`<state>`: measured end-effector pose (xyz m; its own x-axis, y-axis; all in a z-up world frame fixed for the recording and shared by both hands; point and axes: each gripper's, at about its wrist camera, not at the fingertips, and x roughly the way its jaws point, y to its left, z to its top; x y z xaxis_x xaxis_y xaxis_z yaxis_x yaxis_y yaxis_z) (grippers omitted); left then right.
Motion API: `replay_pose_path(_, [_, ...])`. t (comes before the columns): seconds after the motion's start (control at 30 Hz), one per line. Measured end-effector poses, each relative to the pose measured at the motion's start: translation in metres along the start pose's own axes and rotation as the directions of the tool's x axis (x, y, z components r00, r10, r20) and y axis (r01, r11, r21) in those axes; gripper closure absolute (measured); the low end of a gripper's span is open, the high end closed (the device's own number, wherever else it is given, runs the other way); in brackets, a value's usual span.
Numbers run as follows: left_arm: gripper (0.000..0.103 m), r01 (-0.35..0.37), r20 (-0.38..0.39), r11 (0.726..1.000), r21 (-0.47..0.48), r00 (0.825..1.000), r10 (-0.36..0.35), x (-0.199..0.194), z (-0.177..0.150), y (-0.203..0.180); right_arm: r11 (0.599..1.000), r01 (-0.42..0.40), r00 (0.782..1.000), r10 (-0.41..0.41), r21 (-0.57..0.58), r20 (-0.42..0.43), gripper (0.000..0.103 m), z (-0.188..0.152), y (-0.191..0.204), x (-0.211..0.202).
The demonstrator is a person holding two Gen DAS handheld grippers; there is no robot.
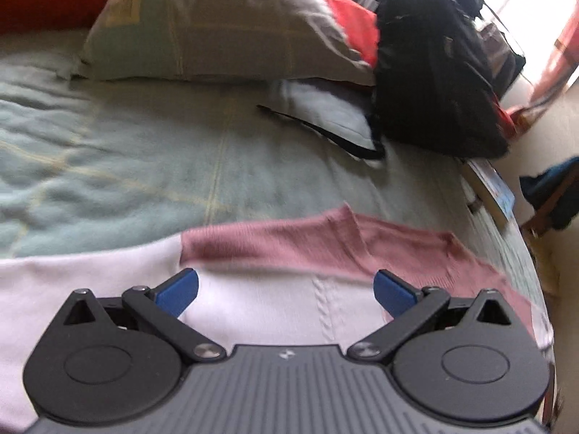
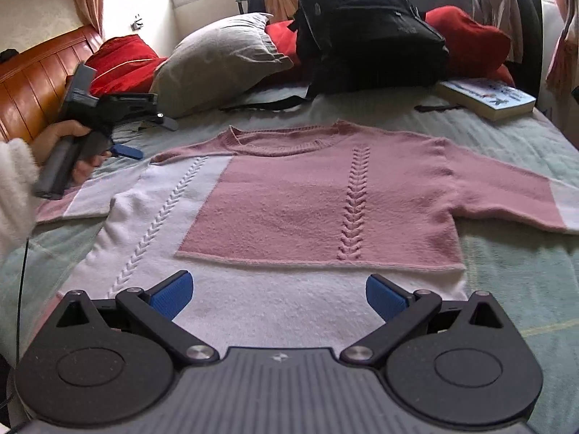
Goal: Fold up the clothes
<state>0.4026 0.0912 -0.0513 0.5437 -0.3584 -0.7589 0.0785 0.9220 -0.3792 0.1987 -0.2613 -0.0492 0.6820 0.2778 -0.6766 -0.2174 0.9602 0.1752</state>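
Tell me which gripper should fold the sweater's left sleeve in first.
Probably left. The left gripper is open beside the sweater's left sleeve; the right gripper, also open, is at the hem.

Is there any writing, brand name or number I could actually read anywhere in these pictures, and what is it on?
None can be read.
Book on the bed: cover print, too blurred to read.
Black backpack: small marks, too small to read.
Left gripper and right gripper: a small emblem on each body, no letters.
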Motion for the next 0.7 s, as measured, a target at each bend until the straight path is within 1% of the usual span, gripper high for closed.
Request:
replay_pose_path(0.13, [0.001, 0.017, 0.005, 0.997, 0.081, 1.000, -0.017, -0.047, -0.024, -0.023, 0.999, -0.001, 1.000, 0.000, -0.046, -0.014, 0.000, -0.006, 0.003, -0.013])
replay_pose_path(0.23, [0.001, 0.056, -0.001, 0.987, 0.151, 0.998, -0.056, -0.072, -0.046, -0.044, 0.996, -0.011, 1.000, 0.010, -0.083, -0.014, 0.000, -0.016, 0.001, -0.015])
replay_pose_path(0.3, [0.001, 0.064, 0.003, 0.976, 0.208, 0.998, -0.066, -0.081, -0.064, -0.056, 0.995, -0.011, 1.000, 0.010, -0.096, -0.013, 0.000, -0.026, -0.001, -0.008])
replay_pose_path(0.33, [0.001, 0.063, 0.006, 0.970, 0.237, 0.998, -0.066, -0.084, -0.076, -0.062, 0.995, 0.002, 1.000, -0.004, -0.096, -0.017, 0.000, -0.032, -0.002, -0.004])
replay_pose_path(0.43, [0.001, 0.059, 0.018, 0.947, 0.315, 0.998, -0.068, -0.091, -0.111, -0.077, 0.997, 0.010, 0.999, -0.013, -0.071, -0.041, 0.000, -0.049, -0.004, 0.007])
replay_pose_path(0.5, [0.001, 0.050, 0.026, 0.944, 0.325, 0.998, -0.061, -0.092, -0.135, -0.077, 0.999, 0.010, 0.999, -0.013, -0.052, -0.053, 0.000, -0.060, -0.006, 0.012])
replay_pose_path(0.57, [0.001, 0.041, 0.031, 0.944, 0.328, 0.998, -0.055, -0.092, -0.159, -0.075, 0.999, 0.010, 0.999, -0.013, -0.047, -0.046, 0.000, -0.069, -0.008, 0.014])
replay_pose_path(0.7, [0.001, 0.055, 0.025, 0.951, 0.306, 0.998, -0.066, -0.095, -0.213, -0.067, 0.994, 0.034, 0.999, -0.038, -0.108, -0.035, 0.000, -0.079, -0.004, 0.014])
